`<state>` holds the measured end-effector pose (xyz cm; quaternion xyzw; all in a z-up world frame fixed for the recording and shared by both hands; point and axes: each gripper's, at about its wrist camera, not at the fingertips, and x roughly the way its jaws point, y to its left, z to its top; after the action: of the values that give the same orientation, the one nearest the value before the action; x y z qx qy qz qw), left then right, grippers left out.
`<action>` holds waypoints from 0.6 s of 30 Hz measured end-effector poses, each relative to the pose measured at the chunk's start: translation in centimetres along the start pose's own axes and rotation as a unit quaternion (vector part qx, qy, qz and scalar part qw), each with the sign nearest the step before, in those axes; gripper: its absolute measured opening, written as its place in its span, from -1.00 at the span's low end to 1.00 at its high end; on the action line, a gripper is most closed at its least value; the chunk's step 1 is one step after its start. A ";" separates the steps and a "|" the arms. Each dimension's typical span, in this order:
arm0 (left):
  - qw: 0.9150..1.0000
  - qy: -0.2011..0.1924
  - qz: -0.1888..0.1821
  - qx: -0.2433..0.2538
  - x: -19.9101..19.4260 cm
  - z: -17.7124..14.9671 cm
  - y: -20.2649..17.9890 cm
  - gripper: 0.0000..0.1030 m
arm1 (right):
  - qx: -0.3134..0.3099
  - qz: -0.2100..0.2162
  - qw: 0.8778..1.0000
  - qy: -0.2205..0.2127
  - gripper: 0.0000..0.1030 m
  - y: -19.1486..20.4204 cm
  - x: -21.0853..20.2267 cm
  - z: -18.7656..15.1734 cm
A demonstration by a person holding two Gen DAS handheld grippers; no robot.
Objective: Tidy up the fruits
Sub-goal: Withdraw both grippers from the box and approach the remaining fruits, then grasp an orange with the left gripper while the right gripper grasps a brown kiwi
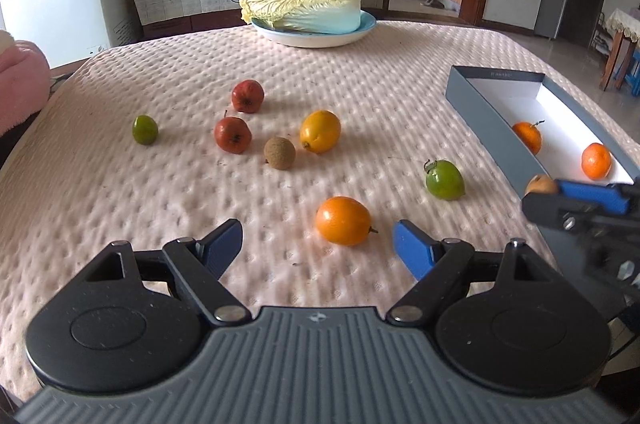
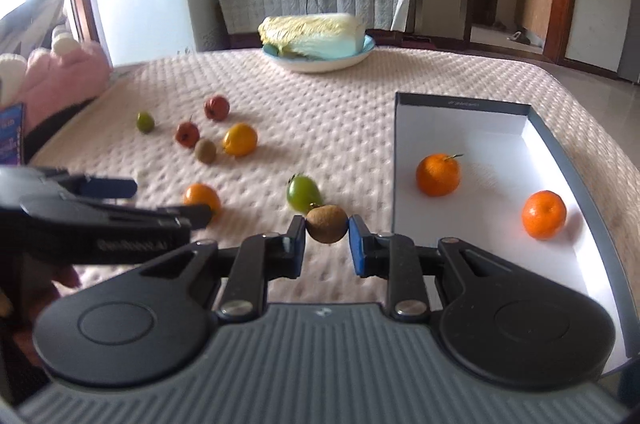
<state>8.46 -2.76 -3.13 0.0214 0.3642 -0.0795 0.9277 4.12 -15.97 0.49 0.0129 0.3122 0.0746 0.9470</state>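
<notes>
Right tool (image 2: 327,230) pinches longan (image 2: 327,224) (brown, round, rough-skinned).

My left gripper (image 1: 318,244) has a ribbed grey housing with a small cross mark at its front edge, flanked by two round black discs. Black link arms with silver pivot pins and triangular cut-outs carry its blue finger pads (image 1: 414,251). My right gripper (image 2: 327,238) is built the same: grey ribs, black discs, silver rivets, blue pads. White lettering runs along the left one's black side, too blurred to read.
</notes>
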 end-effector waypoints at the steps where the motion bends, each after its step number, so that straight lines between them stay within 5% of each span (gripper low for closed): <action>1: 1.000 0.001 0.000 0.001 0.3 0.0 -0.2 0.67 | 0.008 0.005 1.000 -0.006 -0.49 -0.3 -0.3 0.2; 5: 1.000 0.005 0.001 0.007 1.2 0.1 -0.8 0.61 | 0.020 0.018 1.000 -0.015 -0.49 -1.0 -0.7 0.5; 9: 1.000 0.018 -0.003 0.007 2.2 0.1 -1.0 0.08 | 0.025 0.025 0.999 -0.018 -0.49 -1.1 -0.7 0.6; 12: 1.000 0.015 -0.006 0.015 2.4 0.0 -1.1 -0.07 | 0.027 0.029 0.999 -0.022 -0.49 -1.1 -0.8 0.7; 18: 1.000 0.006 -0.001 0.023 2.1 -0.1 -1.3 -0.17 | 0.028 0.032 0.999 -0.024 -0.49 -1.0 -0.8 0.7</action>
<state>9.70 -4.34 -4.55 0.0425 0.3678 -0.0886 0.9247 4.00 -17.02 1.46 0.0507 0.2905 0.0957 0.9507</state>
